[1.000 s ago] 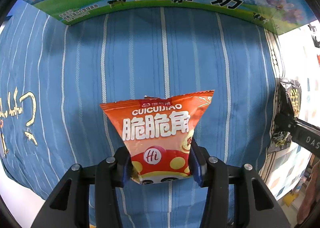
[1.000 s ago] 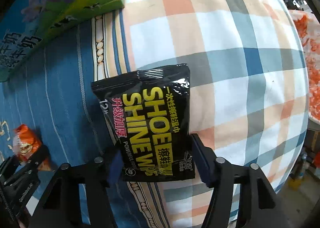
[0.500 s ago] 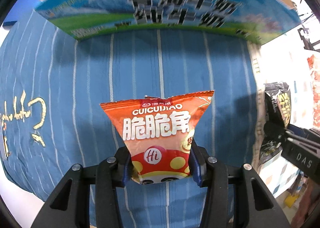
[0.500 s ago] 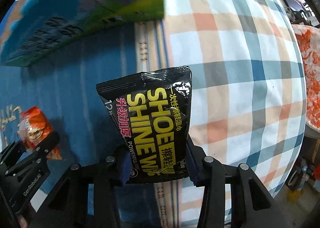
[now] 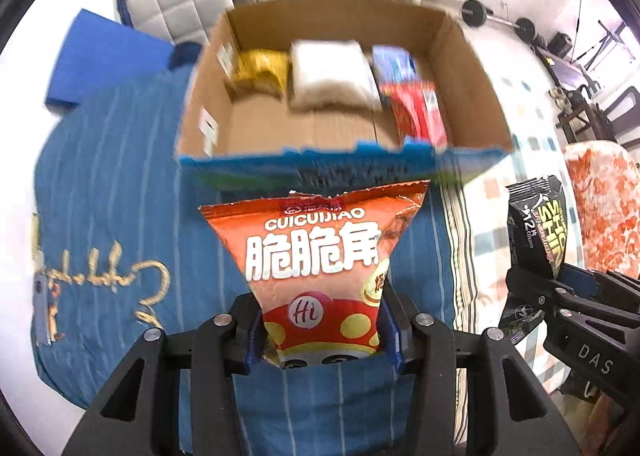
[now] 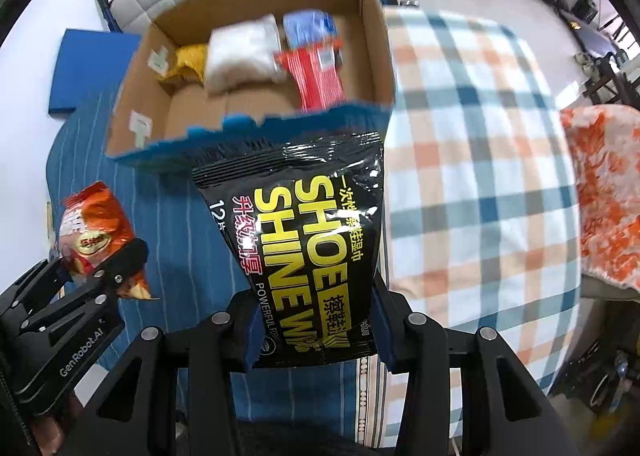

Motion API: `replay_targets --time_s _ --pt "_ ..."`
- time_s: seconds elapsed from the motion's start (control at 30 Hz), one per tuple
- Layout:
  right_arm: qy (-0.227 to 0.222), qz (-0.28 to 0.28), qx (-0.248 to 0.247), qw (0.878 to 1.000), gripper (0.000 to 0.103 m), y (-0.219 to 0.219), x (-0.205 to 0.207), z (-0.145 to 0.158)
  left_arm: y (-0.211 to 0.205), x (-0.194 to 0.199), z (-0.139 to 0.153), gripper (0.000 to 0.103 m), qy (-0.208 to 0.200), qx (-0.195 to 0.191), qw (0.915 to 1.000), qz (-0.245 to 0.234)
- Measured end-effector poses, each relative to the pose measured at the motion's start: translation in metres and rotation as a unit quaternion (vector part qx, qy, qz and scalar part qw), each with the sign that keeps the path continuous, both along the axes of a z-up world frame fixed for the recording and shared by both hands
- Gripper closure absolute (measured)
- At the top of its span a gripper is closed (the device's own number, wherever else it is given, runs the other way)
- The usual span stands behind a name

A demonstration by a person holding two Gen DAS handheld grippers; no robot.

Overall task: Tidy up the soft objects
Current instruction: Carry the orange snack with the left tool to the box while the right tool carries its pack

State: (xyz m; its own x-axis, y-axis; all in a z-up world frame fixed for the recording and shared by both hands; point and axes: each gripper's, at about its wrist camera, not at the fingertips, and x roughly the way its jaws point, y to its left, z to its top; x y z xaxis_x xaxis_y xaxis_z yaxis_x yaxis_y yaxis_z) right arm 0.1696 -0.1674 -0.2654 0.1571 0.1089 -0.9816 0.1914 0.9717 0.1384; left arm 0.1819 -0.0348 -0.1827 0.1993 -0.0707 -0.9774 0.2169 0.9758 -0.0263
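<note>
Holding one soft packet each, both grippers hang well above a bed, pointing steeply down. The left gripper [image 5: 322, 330] is clamped on the lower end of an orange snack bag [image 5: 320, 260], whose long axis runs up and away from the fingers toward the box. The right gripper [image 6: 316, 330] is clamped the same way on a black shoe-wipe pack [image 6: 308, 240], also standing lengthwise out of the jaws. The relation that matters is where the open cardboard box [image 5: 468, 68] lies: straight ahead of both sets of tongs, beyond the packets' top edges, resting on the blue striped bedding [image 5: 112, 176]. Its near wall sits between the packets and the bare cardboard floor. Already along its far side are a yellow packet [image 5: 260, 70], a white pillow-like pack [image 5: 330, 74] and a red packet [image 5: 418, 112], so the free floor is the near half. The left gripper faces the box squarely; the right one faces its right corner, with checked bedding [image 6: 472, 144] alongside, so the left packet seems slightly better lined up to go in first.
</note>
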Motion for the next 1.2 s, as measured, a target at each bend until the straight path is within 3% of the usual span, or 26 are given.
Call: replay_targets --time_s 0.17,0.27,0.63,0.97,1.2 --pt "-0.033 -0.005 -0.009 0.999 0.056 0.005 0.002 0.030 0.007 0.008 0.036 0.060 -0.031 -0.003 0.9994 0.011" --pt "-0.051 0.001 -0.017 0.999 0.056 -0.008 0.020 0.022 0.012 0.018 0.049 0.060 -0.043 -0.012 0.9989 0.018" --pt "-0.099 0.024 -0.012 0.995 0.056 0.000 0.039 0.065 0.012 0.037 0.095 0.060 -0.084 -0.034 0.9956 0.022" --pt "-0.115 0.030 -0.021 0.993 0.056 -0.003 0.089 0.073 0.008 0.090 0.102 0.060 -0.095 -0.035 0.9943 0.035" --pt "-0.098 0.026 0.006 0.995 0.056 -0.006 0.145 0.044 0.007 0.140 0.080 0.060 -0.074 -0.032 0.9962 0.034"
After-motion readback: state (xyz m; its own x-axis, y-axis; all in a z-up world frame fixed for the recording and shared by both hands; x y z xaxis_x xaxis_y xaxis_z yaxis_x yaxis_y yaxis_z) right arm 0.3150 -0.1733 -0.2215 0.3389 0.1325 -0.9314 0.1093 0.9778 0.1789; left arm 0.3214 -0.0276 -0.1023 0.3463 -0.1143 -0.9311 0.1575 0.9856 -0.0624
